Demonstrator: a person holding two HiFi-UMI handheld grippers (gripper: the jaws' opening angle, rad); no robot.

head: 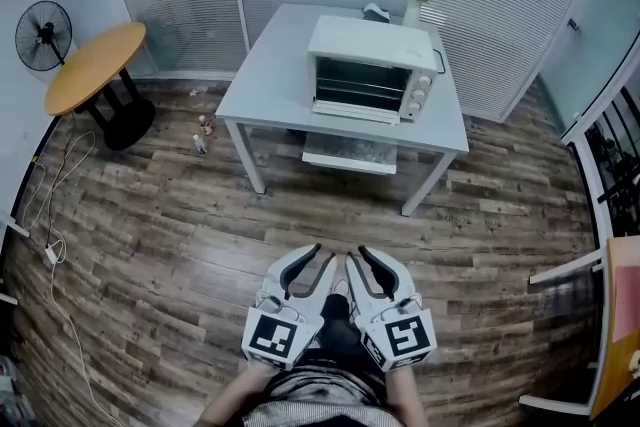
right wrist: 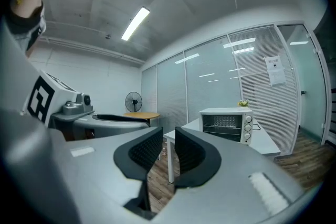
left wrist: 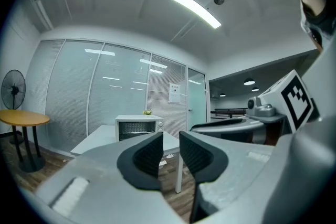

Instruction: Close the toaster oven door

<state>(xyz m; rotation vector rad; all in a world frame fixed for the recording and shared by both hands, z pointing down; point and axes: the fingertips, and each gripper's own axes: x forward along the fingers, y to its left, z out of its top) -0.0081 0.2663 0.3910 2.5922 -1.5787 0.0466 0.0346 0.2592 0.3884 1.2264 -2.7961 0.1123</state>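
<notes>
A person stands on a wooden floor [head: 180, 245] with a pair of tongs in each hand, held level and side by side. The left tongs [left wrist: 171, 150] and the right tongs [right wrist: 169, 148] each show a narrow gap between the pads, with nothing in it. Well ahead of them, a white toaster oven [head: 370, 50] sits on a grey bench [head: 275, 75], its wire rack visible. A pale flat panel [head: 350, 155] shows just below its front; I cannot tell whether that is the door.

Pale table [head: 270, 75] with toaster oven [head: 372, 65], maybe vase [head: 413, 10]
</notes>
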